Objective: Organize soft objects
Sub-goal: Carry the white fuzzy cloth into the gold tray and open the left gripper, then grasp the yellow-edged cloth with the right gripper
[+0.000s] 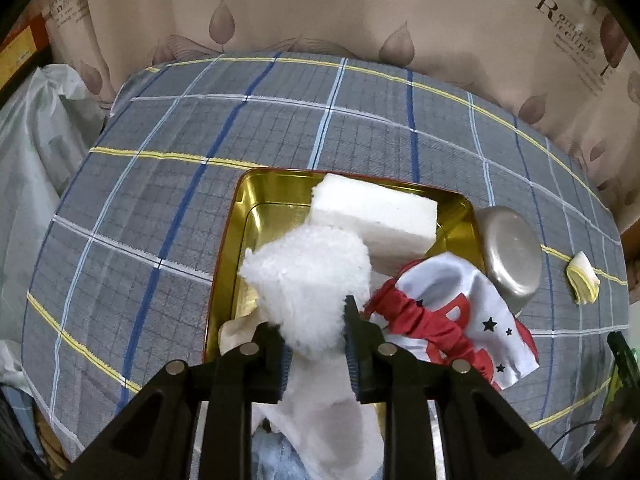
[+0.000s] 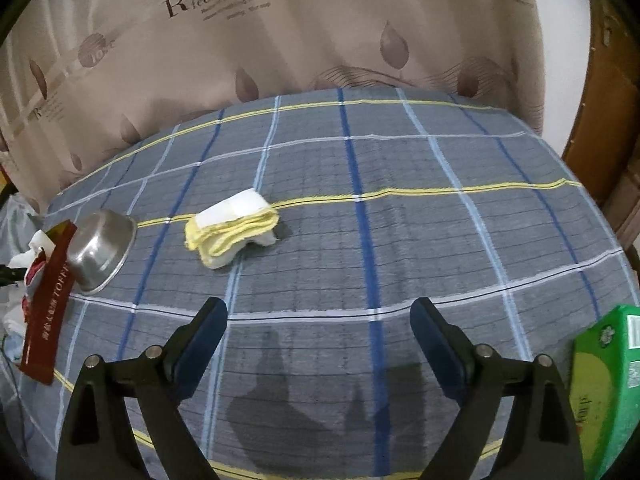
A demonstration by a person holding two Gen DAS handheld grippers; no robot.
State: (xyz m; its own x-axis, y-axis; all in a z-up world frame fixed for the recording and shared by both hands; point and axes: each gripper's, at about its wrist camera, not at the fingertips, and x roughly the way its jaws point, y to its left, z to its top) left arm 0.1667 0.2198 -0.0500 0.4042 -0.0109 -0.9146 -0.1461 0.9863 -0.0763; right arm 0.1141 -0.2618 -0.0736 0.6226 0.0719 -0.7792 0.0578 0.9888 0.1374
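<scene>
A gold tin tray (image 1: pixel 240 216) with a red rim lies on the plaid-covered table. In it rest a white foam block (image 1: pixel 376 216), a cream cloth (image 1: pixel 236 330) and a red and white cloth with stars (image 1: pixel 452 300) that hangs over the right rim. My left gripper (image 1: pixel 312 314) points down over the tray's near end, shut on a white fluffy wad (image 1: pixel 308 272) that fills the gap between its pads. A folded yellow and white cloth (image 2: pixel 232 234) lies alone on the table, ahead and left of my right gripper (image 2: pixel 319 306). That gripper stands open with nothing between its fingers.
A steel bowl (image 1: pixel 512 252) lies tipped against the tray's right side, also seen as the bowl (image 2: pixel 102 252) beside the tray's red wall (image 2: pixel 48 312). A green box (image 2: pixel 608 392) stands at the near right. A plastic bag (image 1: pixel 36 160) sits left of the table; a curtain hangs behind.
</scene>
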